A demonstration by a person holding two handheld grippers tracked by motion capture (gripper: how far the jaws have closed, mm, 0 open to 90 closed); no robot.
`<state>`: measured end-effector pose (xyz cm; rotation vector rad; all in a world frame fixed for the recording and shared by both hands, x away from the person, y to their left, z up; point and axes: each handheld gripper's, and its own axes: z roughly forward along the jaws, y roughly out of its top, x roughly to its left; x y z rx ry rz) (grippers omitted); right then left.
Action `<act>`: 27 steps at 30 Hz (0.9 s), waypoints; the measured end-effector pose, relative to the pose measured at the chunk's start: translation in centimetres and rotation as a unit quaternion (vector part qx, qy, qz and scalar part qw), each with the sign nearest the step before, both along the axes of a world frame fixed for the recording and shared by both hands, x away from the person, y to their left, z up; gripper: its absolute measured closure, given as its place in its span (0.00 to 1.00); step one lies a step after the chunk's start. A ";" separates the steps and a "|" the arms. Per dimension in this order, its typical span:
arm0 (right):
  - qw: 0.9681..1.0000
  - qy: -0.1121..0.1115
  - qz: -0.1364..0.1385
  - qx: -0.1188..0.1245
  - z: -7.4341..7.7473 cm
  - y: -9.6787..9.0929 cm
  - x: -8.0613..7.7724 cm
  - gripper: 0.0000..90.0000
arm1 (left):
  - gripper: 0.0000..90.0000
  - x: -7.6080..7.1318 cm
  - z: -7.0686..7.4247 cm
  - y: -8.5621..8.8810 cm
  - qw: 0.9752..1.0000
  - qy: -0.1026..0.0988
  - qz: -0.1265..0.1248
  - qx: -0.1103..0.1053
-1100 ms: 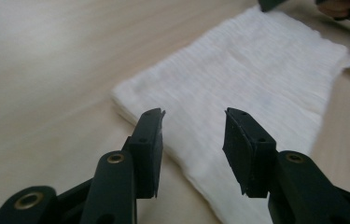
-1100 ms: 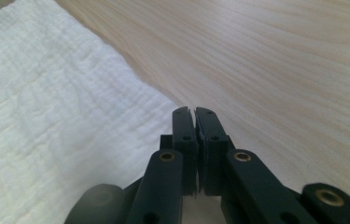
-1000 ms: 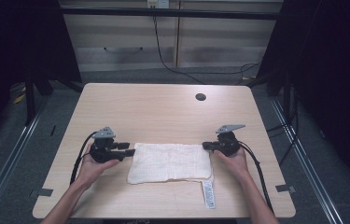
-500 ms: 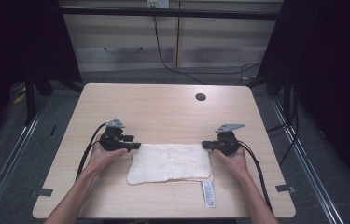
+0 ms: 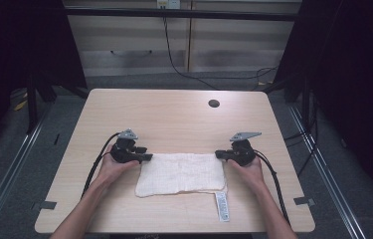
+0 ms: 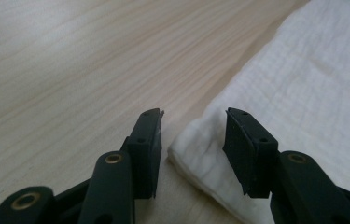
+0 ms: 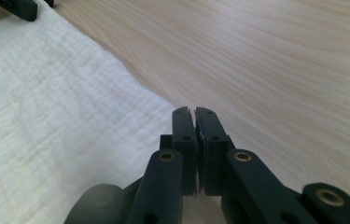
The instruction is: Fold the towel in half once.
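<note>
Jaws: left gripper parted astride the towel corner, lately narrowing, not yet pinching; right gripper clenched at the towel's opposite far corner, cloth between unclear; towel flat on desk; risk: left jaws skim off, missing layers.

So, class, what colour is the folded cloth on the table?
White cloth, with a crinkled weave; clearest in the left gripper view.
</note>
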<state>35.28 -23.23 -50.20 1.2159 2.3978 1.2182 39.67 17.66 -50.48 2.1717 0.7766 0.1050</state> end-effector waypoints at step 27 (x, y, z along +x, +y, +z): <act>0.999 -0.025 0.027 0.013 2.1 1.0 -1.5 0.98 | 0.95 -3.0 3.1 2.5 0.999 -0.018 -0.007 -0.035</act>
